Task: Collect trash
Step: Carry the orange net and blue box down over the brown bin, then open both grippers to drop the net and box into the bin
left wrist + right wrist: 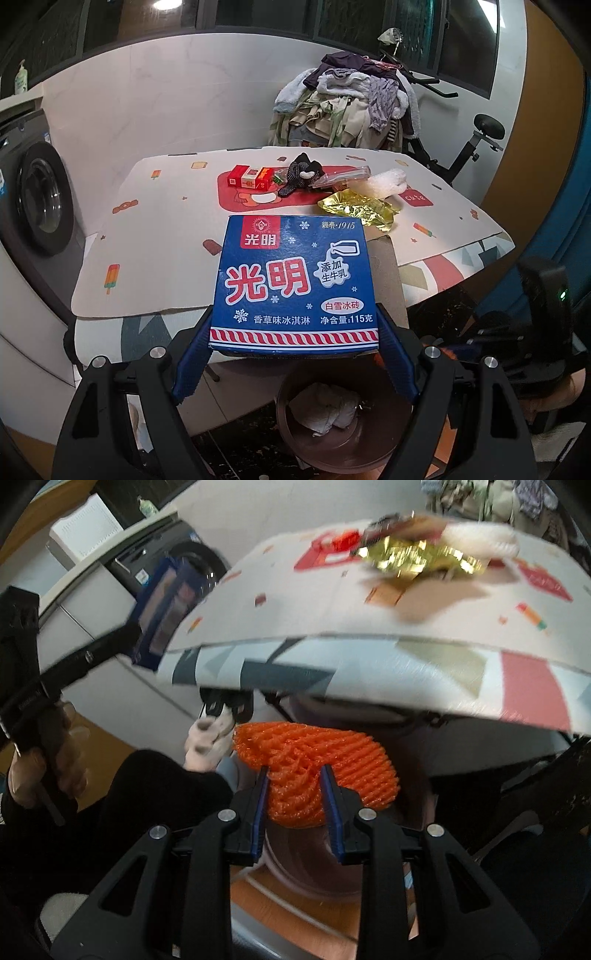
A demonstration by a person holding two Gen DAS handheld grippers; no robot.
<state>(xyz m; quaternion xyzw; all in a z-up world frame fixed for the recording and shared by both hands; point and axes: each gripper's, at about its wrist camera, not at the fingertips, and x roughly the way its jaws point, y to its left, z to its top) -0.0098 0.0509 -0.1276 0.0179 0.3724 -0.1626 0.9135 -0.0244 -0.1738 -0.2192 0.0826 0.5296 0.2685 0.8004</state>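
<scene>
My left gripper (295, 325) is shut on a blue ice-cream box (295, 280), held flat at the table's near edge above a brown bin (332, 439) that has white paper in it. The box (166, 609) and the left gripper also show at the left of the right wrist view. My right gripper (295, 775) is shut on an orange foam net (317, 760), below the table edge and over the bin (314, 871). On the table lie a gold wrapper (358, 208), a red packet (251, 177), a clear plastic wrapper (341, 177) and white foam (384, 182).
A cream mat (166, 229) covers the table. A black cloth item (303, 171) lies among the trash. A washing machine (40, 199) stands at the left, a clothes pile (347, 107) and an exercise bike (476, 144) behind the table. A person's hand (48, 768) grips the left tool.
</scene>
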